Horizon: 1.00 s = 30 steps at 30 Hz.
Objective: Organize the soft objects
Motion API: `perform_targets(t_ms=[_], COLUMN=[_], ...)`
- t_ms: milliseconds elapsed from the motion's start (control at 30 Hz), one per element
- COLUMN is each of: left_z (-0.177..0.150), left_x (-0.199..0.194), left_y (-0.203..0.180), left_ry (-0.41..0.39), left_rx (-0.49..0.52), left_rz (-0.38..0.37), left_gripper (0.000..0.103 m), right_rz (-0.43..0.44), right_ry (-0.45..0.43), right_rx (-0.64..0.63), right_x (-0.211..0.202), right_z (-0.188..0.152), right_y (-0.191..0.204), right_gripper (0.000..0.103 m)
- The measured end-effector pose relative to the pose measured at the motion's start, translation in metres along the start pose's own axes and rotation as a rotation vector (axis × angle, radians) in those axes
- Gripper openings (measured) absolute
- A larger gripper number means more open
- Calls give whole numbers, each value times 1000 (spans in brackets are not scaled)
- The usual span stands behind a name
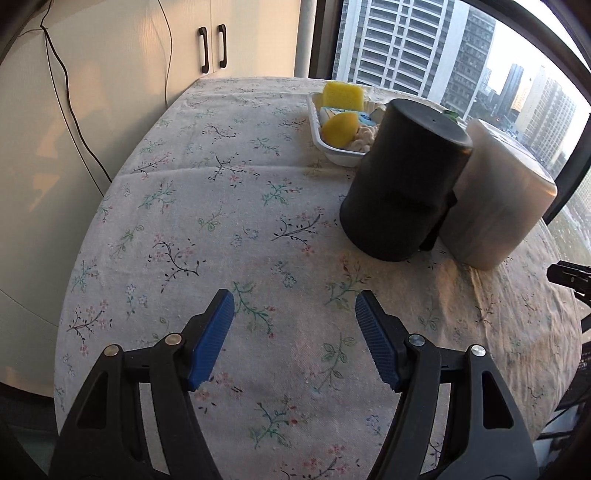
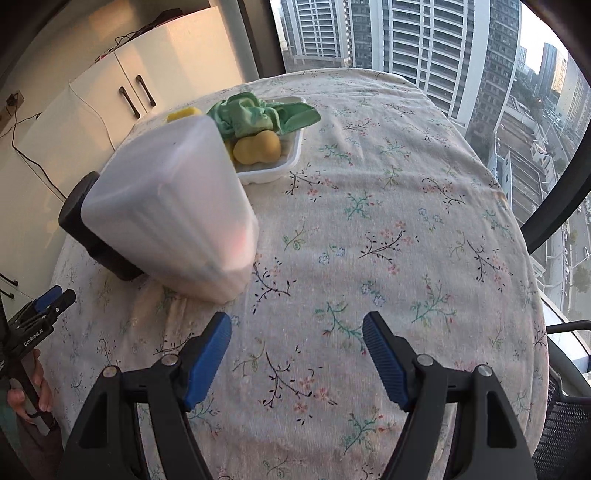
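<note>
A white tray (image 1: 320, 142) (image 2: 291, 157) at the far side of the table holds soft things: yellow sponges (image 1: 341, 95) (image 2: 258, 147), a crumpled green cloth (image 2: 255, 112) and a small blue-and-white pack (image 1: 336, 112). In front of it stand two upside-down bins, one black (image 1: 402, 188) (image 2: 88, 236) and one frosted white (image 1: 495, 199) (image 2: 177, 214). My left gripper (image 1: 295, 306) hovers open over bare tablecloth, short of the black bin. My right gripper (image 2: 297, 328) is open too, just right of the white bin. Neither holds anything.
The round table wears a flowered cloth (image 1: 229, 229) (image 2: 388, 229). White cupboards (image 1: 110, 92) with a dangling cable stand at the left, a window (image 2: 424, 33) behind. A mesh chair (image 2: 569, 417) is at the right edge. A hand (image 2: 22, 398) holds the left gripper's handle.
</note>
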<state>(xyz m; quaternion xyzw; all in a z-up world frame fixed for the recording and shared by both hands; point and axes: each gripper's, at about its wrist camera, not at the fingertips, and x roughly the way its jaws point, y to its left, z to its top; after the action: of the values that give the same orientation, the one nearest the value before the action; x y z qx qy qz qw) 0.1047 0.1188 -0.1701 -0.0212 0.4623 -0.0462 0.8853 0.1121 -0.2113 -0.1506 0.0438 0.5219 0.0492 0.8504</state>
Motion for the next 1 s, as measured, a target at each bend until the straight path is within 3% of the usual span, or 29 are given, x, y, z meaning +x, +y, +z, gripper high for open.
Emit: perform_targets(t_ms=[167,300,400,533,733,1000], left_z=[-5,-4,-4,-1,15,29], left_x=[-37,-74,-97,-123,-155,-178], left_y=[-40,-77,-97,-108,-108,-119], left_ry=[-57,-141,-193,-212,-203,-198], left_rx=[11,61,90,60,-21,-2], left_rz=[-32,34,104,161,120,170], left_gripper=[67,67,82,85,85,85], right_rz=[-21,-44,-58,-86,-136,-158], right_ry=[-20,-62,-102,-160,-245,-283], right_rx=[-52,-100,-143,-137,-85,-38], right_x=[-23,-47,-68,-96,-140,-171], right_z=[-19,-25,-30,-34,-28,-15], right_y=[36,66,83,94,94,90], right_gripper=[77,84,88,90,94,101])
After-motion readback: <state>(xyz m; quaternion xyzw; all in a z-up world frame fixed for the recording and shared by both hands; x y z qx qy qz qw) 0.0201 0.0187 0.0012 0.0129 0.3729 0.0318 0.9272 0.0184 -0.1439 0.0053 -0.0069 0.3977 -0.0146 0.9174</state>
